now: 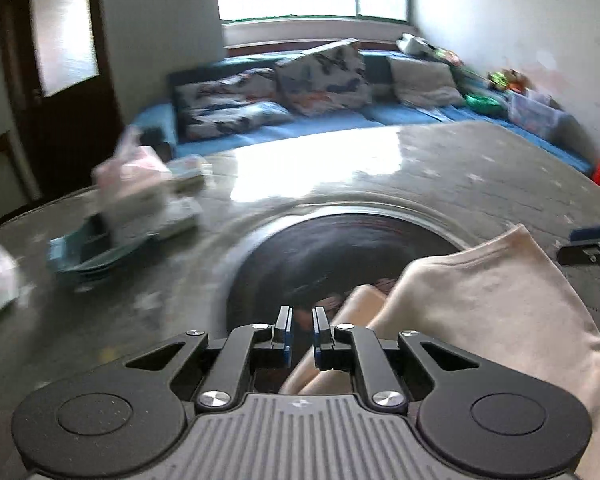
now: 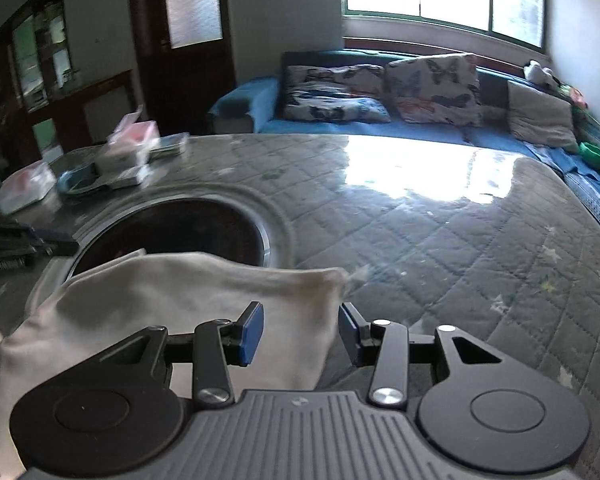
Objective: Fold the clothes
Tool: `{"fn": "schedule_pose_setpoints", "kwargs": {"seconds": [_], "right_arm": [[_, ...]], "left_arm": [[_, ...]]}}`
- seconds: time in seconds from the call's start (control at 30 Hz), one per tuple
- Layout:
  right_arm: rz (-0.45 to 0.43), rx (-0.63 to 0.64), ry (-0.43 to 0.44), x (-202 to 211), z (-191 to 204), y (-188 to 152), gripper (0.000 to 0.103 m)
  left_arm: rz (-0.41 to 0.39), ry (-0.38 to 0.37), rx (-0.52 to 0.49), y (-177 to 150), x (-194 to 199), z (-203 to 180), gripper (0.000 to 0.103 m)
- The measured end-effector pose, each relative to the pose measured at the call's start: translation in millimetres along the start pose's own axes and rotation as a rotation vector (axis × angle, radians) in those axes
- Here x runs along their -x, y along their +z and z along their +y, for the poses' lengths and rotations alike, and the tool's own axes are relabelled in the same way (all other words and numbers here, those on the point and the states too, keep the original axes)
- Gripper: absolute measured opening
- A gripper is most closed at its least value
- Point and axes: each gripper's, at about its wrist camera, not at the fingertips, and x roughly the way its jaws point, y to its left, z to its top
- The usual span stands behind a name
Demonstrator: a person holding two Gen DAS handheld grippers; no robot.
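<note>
Over the table [image 2: 440, 240] — cream garment [image 2: 172, 292] apparently ungripped — both grippers gape.

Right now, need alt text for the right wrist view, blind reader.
The right gripper, its blue-padded jaws apart, hovers over the corner of a cream cloth garment lying on a grey quilted table cover, nothing pinched. The garment drapes partly over a dark round recess; behind stand small boxes and a blue sofa.

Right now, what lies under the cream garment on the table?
The cream garment drapes over the near rim of the dark round recess and the quilted table cover. Whatever else lies beneath it is hidden by the cloth.
</note>
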Motion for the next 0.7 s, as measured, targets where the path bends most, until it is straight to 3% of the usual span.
{"fn": "schedule_pose_setpoints", "kwargs": {"seconds": [0.17,0.37,0.43,0.5,0.57,0.7], "right_arm": [[0.021,-0.015,0.006,-18,-11,3,0.042],[0.04,-0.024,0.019,-32,-11,0,0.042],[0.046,-0.026,0.02,-37,-10,0,0.042],[0.053,-0.028,0.022,-41,-10,0,0.042],[0.058,-0.028,0.021,-44,-9,0,0.04],[0.06,-0.022,0.022,-49,-7,2,0.037]], "left_arm": [[0.031,-0.046,-0.045,-1,-24,-8,0.026],[0.027,-0.092,-0.063,-5,-30,-7,0.026],[0.016,-0.103,-0.094,-7,-30,-11,0.023],[0.0,-0.102,-0.123,-9,-29,-14,0.01],[-0.016,-0.09,-0.132,-9,-27,-15,0.004],[-0.058,-0.02,-0.081,-4,-20,-3,0.003]]}}
